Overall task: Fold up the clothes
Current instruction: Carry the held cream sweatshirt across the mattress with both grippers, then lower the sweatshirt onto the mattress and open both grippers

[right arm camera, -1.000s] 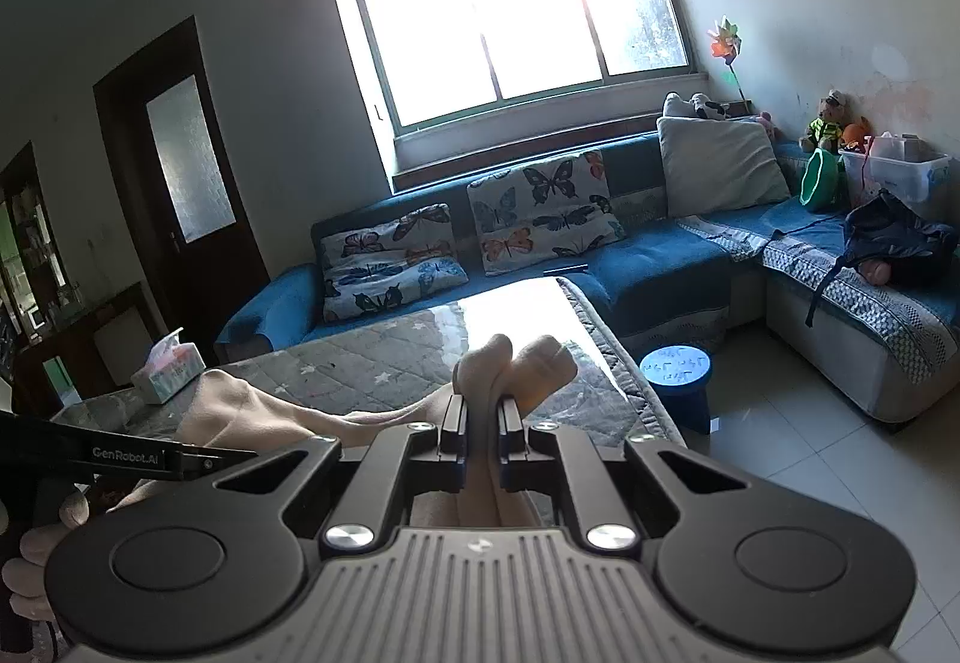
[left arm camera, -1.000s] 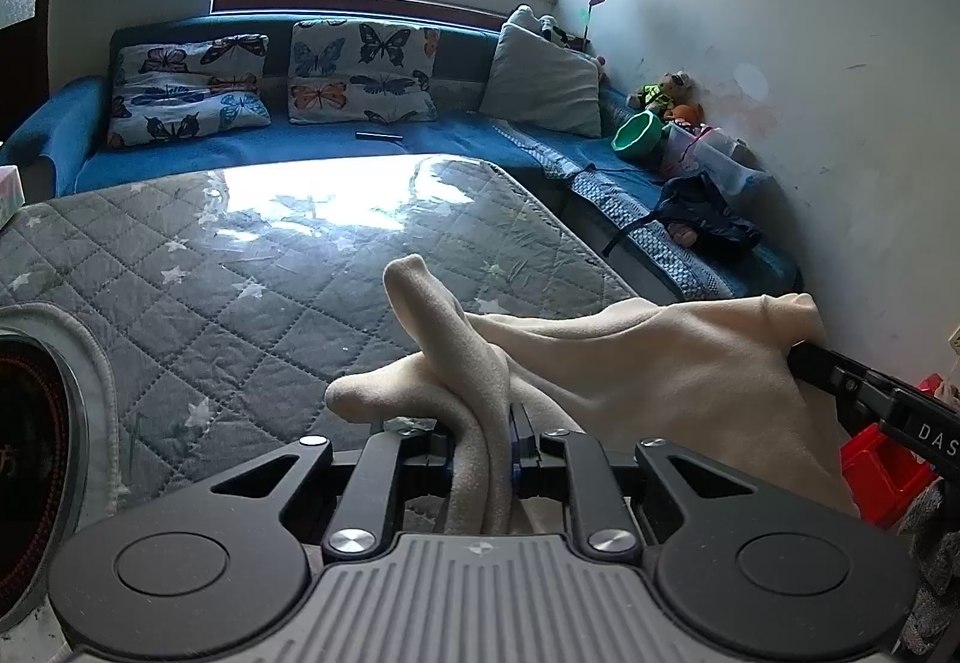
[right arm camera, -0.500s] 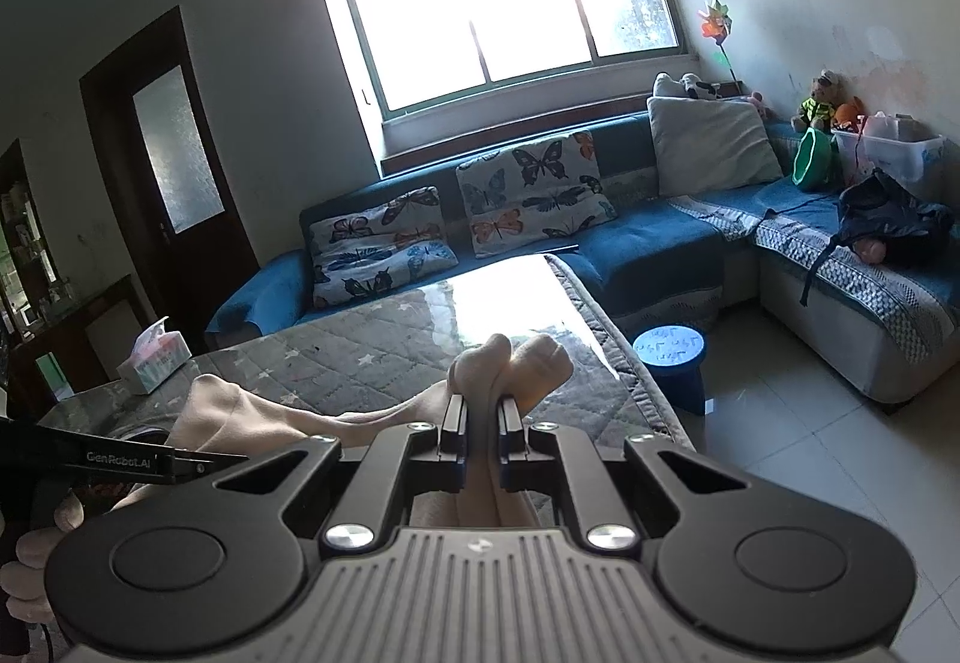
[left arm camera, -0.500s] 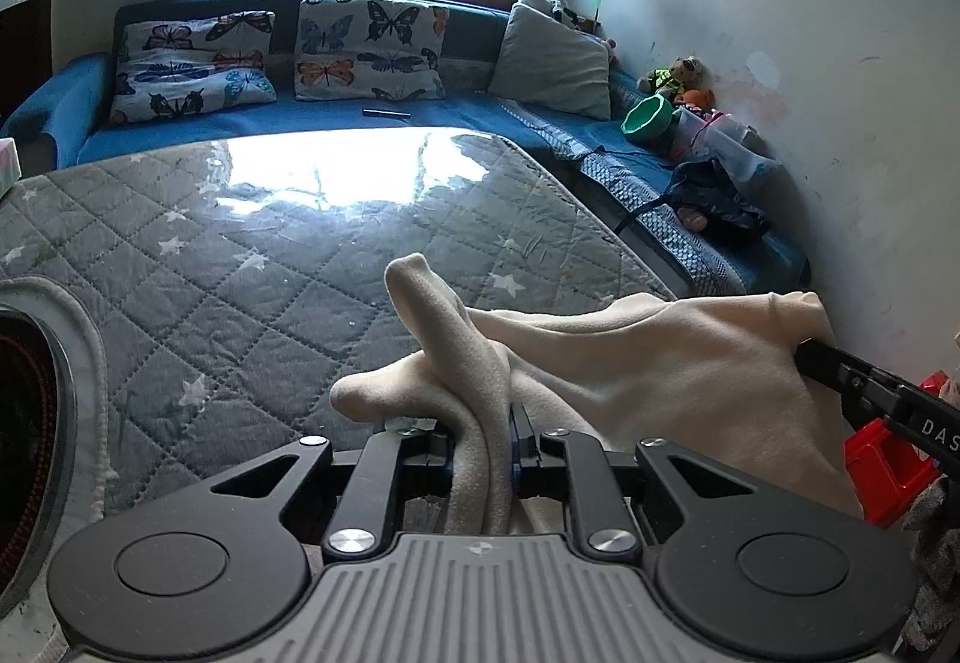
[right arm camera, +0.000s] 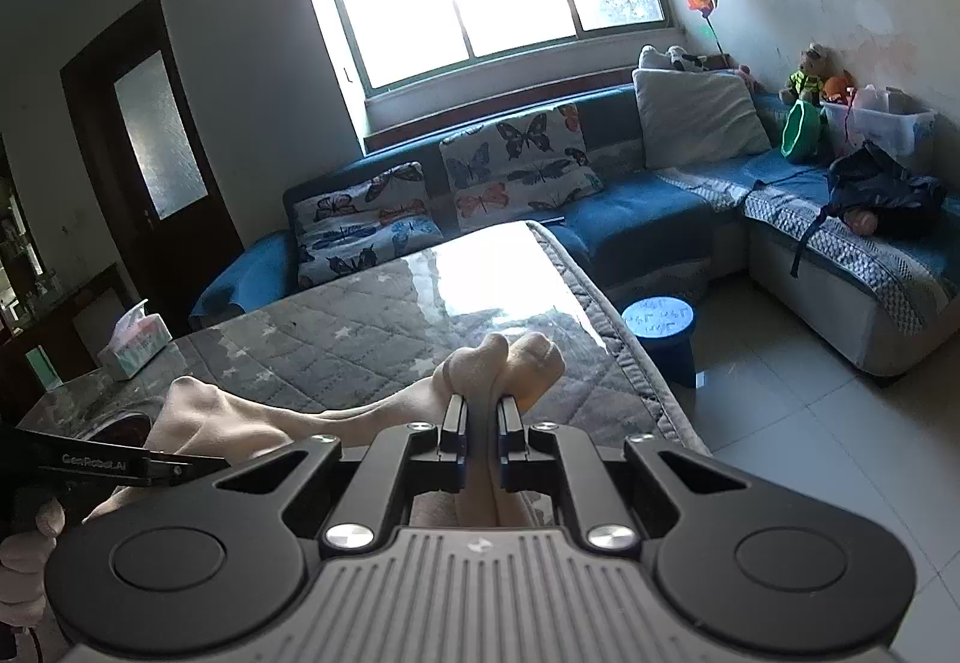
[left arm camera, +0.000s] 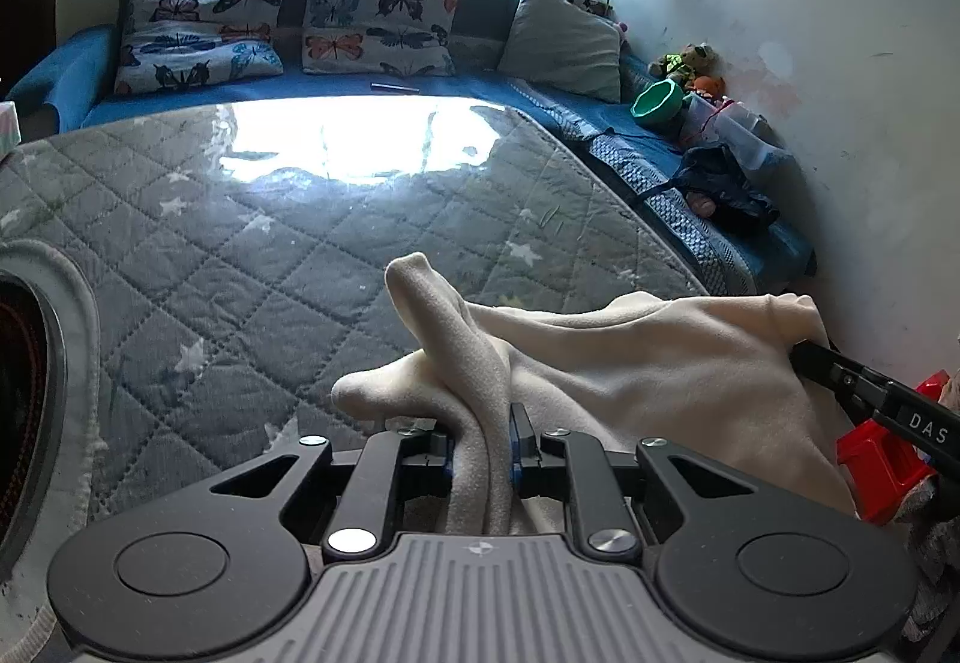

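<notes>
Cream fabric everywhere, basically. From the left wrist view, the left gripper (left arm camera: 480, 441) has its jaws squeezed tight on a bunched fold of the cream garment (left arm camera: 648, 363), with two rounded ends of cloth poking up past the fingertips. The rest of the garment stretches off to the right, where the other gripper's black fingers (left arm camera: 864, 387) hold its far corner, so it hangs between the two above the near edge of the grey quilted table cover (left arm camera: 252, 255) with little white stars on it. Behind that is a blue sofa (left arm camera: 90, 69) with butterfly cushions (left arm camera: 378, 24), and a green bowl (left arm camera: 657, 99) sits over in the corner.

Right wrist view: the right gripper (right arm camera: 480, 423) is clamped on the same cream garment (right arm camera: 252, 417), two knobby bits of fabric sticking out beyond the pads. Cloth runs left to the left gripper. A tissue box (right arm camera: 135, 342) sits on the far left of the table, and a small blue stool (right arm camera: 660, 327) stands on the tiled floor just beside the table's right edge.
</notes>
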Demonstrator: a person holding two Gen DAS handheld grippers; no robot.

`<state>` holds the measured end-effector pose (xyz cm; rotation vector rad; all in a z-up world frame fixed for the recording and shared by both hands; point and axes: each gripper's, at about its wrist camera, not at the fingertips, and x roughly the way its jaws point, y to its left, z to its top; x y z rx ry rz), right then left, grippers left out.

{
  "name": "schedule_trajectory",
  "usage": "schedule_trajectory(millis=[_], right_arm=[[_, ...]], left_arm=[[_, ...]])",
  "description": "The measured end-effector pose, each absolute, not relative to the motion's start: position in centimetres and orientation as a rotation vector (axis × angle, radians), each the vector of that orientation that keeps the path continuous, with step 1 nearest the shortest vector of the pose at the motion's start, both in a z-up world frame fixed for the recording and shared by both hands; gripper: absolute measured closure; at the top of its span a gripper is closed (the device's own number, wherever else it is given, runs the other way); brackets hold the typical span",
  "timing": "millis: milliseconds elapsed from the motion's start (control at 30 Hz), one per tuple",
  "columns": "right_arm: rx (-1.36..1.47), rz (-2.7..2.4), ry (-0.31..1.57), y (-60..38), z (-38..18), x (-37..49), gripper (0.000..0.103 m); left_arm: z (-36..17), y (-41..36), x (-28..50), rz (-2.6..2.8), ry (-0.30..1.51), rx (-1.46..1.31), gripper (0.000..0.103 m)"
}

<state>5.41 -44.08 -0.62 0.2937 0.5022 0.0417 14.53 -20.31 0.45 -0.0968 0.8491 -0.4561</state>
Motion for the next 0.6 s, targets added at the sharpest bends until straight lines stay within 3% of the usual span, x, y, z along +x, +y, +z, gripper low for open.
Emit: schedule_trajectory(millis=[600], right_arm=[[0.307,-0.009,0.575,-44.8,-3.5,6.8,0.094]], left_arm=[[-1.5,-19.2,14.7,-0.422,0.886,-0.114,0.076]])
